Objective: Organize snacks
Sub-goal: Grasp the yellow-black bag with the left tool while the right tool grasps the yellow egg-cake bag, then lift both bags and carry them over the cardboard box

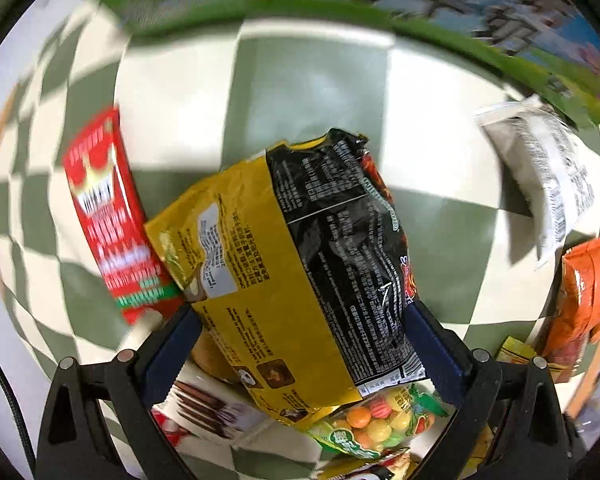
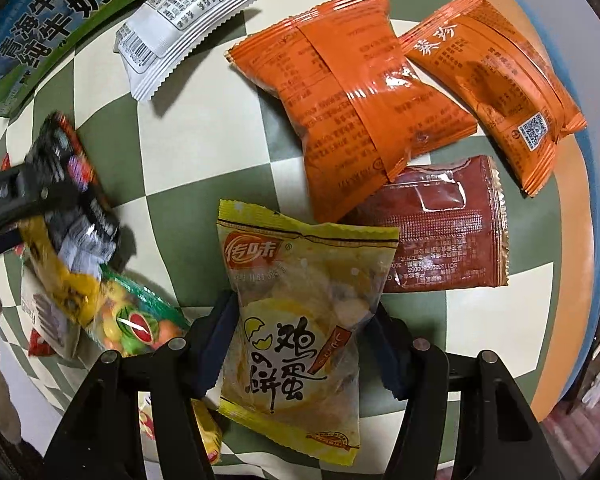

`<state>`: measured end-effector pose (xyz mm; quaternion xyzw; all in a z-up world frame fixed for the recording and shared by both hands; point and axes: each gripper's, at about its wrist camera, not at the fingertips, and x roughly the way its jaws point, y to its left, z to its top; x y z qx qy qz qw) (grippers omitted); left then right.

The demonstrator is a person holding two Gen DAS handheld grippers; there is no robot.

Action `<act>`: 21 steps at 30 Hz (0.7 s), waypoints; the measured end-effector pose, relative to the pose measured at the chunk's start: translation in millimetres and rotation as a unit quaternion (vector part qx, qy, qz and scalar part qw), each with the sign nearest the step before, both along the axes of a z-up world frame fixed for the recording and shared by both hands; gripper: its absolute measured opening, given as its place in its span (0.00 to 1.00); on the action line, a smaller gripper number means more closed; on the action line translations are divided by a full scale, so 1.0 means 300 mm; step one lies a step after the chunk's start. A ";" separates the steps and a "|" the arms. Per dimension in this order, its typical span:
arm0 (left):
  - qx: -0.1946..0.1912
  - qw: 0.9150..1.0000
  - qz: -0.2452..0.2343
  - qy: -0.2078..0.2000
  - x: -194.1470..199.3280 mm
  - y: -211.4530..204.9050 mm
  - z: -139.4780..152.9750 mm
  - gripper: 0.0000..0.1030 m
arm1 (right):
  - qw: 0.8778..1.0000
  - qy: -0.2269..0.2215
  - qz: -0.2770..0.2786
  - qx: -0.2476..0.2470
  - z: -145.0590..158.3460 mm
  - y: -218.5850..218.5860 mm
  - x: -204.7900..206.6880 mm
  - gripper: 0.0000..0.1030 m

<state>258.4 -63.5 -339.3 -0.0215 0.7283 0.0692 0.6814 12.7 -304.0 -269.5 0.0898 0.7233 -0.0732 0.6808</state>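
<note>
Checkered green-and-white surface carries our scattered snacks beside a milk carton. We see the left tool clamped on a black-yellow bag, raised above other packets. Our right tool is clamped on a yellow egg-biscuit packet below an orange pack.

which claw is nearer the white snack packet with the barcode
Neither is clearly nearer. The left claw holds a yellow-and-black bag with the white packet off beside it; the right claw grips the egg-biscuit bag.
</note>
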 end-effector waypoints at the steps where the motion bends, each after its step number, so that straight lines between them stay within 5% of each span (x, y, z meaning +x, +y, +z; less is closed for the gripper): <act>1: -0.024 0.999 0.029 0.011 0.001 0.022 -0.018 1.00 | 1.000 0.001 0.000 -0.001 -0.001 -0.001 0.000 0.63; 3: -0.057 0.996 0.074 0.014 -0.002 0.057 -0.037 0.95 | 1.000 0.003 0.001 -0.001 -0.012 0.006 -0.014 0.63; 4: -0.074 0.993 0.088 0.005 -0.005 0.063 -0.041 0.84 | 1.000 0.003 0.000 0.001 -0.005 0.019 -0.012 0.61; 6: -0.071 0.993 0.090 -0.001 -0.014 0.051 -0.044 0.84 | 1.000 -0.001 -0.002 0.005 -0.022 -0.002 -0.052 0.59; 11: -0.017 0.998 -0.046 -0.049 -0.063 -0.096 -0.009 0.84 | 1.000 -0.001 0.011 0.014 0.018 -0.020 -0.055 0.52; 17: 0.034 0.974 -0.216 -0.063 -0.111 -0.252 0.038 0.78 | 0.999 -0.022 0.032 0.026 0.055 -0.027 -0.009 0.49; 21: 0.001 0.981 -0.187 -0.047 -0.080 -0.238 0.006 0.79 | 0.997 -0.051 0.055 0.030 0.081 -0.012 0.040 0.49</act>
